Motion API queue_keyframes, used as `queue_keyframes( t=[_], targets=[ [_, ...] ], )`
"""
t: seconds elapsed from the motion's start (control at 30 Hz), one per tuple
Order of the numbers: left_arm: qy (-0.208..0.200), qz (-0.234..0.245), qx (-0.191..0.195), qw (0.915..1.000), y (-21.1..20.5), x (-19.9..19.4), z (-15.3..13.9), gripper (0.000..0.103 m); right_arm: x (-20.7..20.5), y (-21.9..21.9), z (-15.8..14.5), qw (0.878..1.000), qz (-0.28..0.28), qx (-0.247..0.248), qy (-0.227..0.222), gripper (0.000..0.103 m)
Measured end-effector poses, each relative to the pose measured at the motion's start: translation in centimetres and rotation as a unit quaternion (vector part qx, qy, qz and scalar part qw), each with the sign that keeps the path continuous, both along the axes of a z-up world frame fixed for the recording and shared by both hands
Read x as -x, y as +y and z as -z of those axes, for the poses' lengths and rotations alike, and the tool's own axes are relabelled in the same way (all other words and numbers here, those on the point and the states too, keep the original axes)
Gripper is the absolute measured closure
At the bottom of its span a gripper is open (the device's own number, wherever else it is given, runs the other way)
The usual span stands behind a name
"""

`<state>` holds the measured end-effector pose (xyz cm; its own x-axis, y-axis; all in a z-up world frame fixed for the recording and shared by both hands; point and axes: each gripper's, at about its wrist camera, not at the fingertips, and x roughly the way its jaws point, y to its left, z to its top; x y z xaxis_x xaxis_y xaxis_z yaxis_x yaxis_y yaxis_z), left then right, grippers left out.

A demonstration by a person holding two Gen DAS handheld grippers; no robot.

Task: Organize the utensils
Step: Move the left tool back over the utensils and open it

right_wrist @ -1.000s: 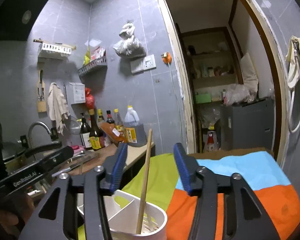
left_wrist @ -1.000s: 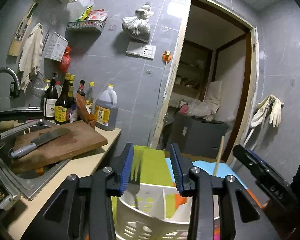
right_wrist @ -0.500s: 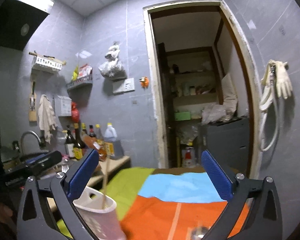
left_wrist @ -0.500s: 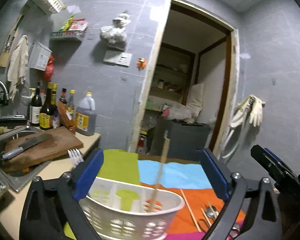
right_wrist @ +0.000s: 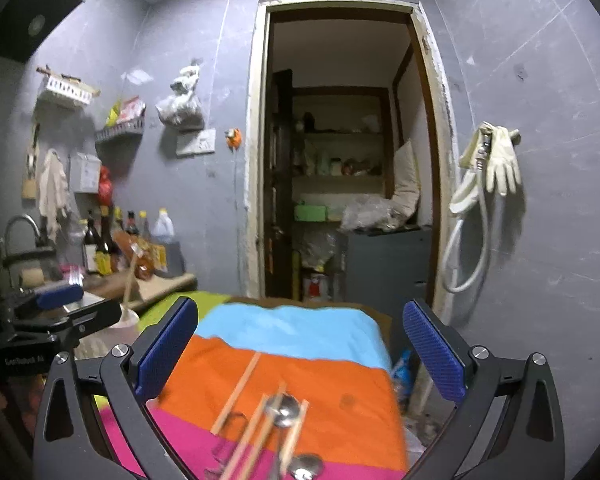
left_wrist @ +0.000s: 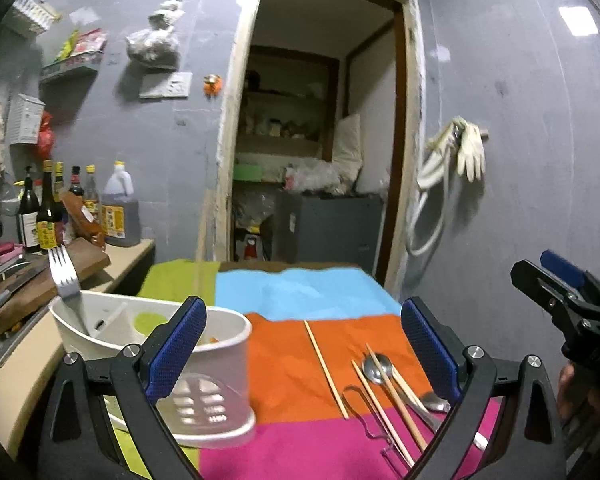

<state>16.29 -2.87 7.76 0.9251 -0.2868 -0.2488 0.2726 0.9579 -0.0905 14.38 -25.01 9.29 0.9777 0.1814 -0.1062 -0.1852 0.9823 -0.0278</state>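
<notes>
Nearest the lenses, the left hand-held gripper [left_wrist: 302,350] and the right hand-held gripper [right_wrist: 300,350] are both standing released, blue-padded jaws spread wide and grasping nothing. Just beyond them, the loose utensils are lying on the orange and pink bands of the striped cloth-covered bench [left_wrist: 284,368]: a single pale wooden chopstick [left_wrist: 326,364] set apart to the left, then a crossed heap of further wooden chopsticks [left_wrist: 396,400] over a round-bowled steel spoon [left_wrist: 377,369], with a thin bent wire piece [left_wrist: 366,412] beside them. Left of the heap, the white slotted plastic utensil caddy [left_wrist: 204,384] is sitting at the bench's edge, a steel fork [left_wrist: 63,276] standing tines-up in its far compartment.

The sorting appears to be between picks: some pieces are housed, the heap is waiting. The next move is calling for one gripper to descend over a chopstick or the spoon and close on it cleanly, without dragging its neighbours.

The right wrist view is blurring the heap badly, so the count of chopsticks is uncertain; a second spoon bowl [right_wrist: 307,467] is possibly showing at the bottom edge. The caddy's inner contents are mostly hidden behind its wall.
</notes>
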Motion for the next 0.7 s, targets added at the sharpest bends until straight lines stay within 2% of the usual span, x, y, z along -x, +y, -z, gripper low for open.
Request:
queue_keyframes(
  t=[0.13, 0.3, 0.43, 0.57, 0.67, 0.7],
  targets=[
    [0.028, 0.012, -0.019, 0.9994, -1.5, -0.6, 1.4, 0.007, -0.1, -1.3, 1.6, 0.999, 0.013, 0.015, 0.033, 0.0],
    [0.069, 0.012, -0.06, 0.9957, -3.1, -1.7, 3.4, 0.007, -0.8, -2.5, 3.5, 0.996, 0.016, 0.031, 0.081, 0.0],
    [0.111, 0.011, -0.078, 0.9907, -4.1, -3.1, 5.2, 0.008, -1.9, -3.1, 5.0, 0.989, 0.014, 0.039, 0.139, 0.0],
    [0.14, 0.009, -0.087, 0.9862, -4.5, -4.3, 6.6, 0.008, -3.1, -3.9, 6.6, 0.98, 0.011, 0.029, 0.198, 0.008],
    [0.163, 0.009, -0.105, 0.9811, -5.1, -5.5, 7.6, 0.017, -3.8, -4.0, 7.7, 0.971, 0.007, 0.036, 0.235, 0.019],
    [0.17, 0.011, -0.108, 0.9794, -5.3, -5.9, 7.8, 0.025, -3.9, -4.1, 8.0, 0.969, 0.003, 0.036, 0.246, 0.02]
  ],
)
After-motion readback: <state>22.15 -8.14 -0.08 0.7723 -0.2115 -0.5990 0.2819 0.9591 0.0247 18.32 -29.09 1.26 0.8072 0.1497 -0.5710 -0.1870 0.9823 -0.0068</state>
